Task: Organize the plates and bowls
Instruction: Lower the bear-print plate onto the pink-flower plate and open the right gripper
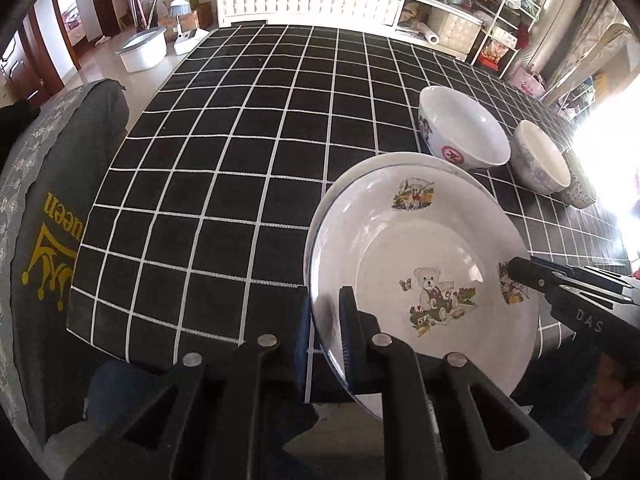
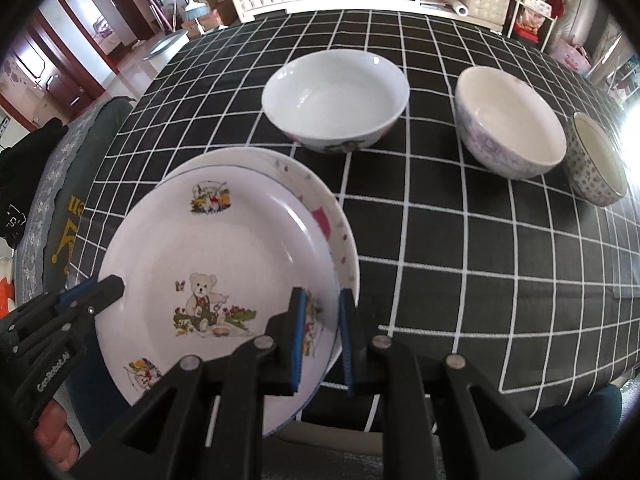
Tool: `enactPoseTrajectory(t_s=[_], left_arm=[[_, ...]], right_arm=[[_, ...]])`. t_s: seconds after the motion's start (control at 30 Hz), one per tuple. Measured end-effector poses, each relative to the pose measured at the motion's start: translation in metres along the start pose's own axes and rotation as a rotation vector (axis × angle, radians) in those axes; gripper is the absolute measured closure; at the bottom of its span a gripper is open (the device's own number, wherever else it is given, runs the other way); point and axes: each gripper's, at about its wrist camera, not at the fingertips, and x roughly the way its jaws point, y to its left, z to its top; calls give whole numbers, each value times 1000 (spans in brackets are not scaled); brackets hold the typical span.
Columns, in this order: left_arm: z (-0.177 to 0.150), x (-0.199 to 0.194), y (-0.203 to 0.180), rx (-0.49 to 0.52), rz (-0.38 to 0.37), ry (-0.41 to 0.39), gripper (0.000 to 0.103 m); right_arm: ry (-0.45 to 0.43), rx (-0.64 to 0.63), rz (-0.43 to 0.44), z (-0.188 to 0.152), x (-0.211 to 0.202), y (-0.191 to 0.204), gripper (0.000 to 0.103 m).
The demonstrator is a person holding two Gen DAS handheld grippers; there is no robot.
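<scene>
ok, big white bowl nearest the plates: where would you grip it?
White bowl stands upright, open side up, clear of its neighbours. Probably pinch its near rim from above, one finger inside, one outside. Both hand-held grippers, left and right, hold the bear plate.

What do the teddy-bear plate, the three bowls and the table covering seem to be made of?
Teddy-bear plate: looks like glazed ceramic or melamine; glossy white with printed decals, so either is possible.
White bowl, lilac-patterned bowl and small dotted bowl: probably glazed ceramic; smooth, shiny rims.
Tablecloth: woven fabric, matte black with white grid lines.
</scene>
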Motion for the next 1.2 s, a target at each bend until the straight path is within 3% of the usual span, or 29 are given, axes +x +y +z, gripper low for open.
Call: enactPoseTrajectory(t_s=[0.57,0.8,0.87,0.9,0.97,1.2], left_arm=[[12,14,5,-22,-7,20,91],[6,-1,5,-34,4,-15,89],[5,-5,5,-35,5,-22,88],[5,-8,4,-32,8,-27,88],[4,-15,2,-23,10,-42,88],[0,-44,-18,17,-11,-95,83]], right_arm=[[13,-21,9,4,7,-1,83],[8,-61,-11,0,2,2,82],[-18,-85,-42,-1,-5,5,77],[-35,-93,-53,-2,-9,5,68],[-60,-91,-47,-2,-18,3,59],[-107,-92,-31,-7,-46,-2,58]])
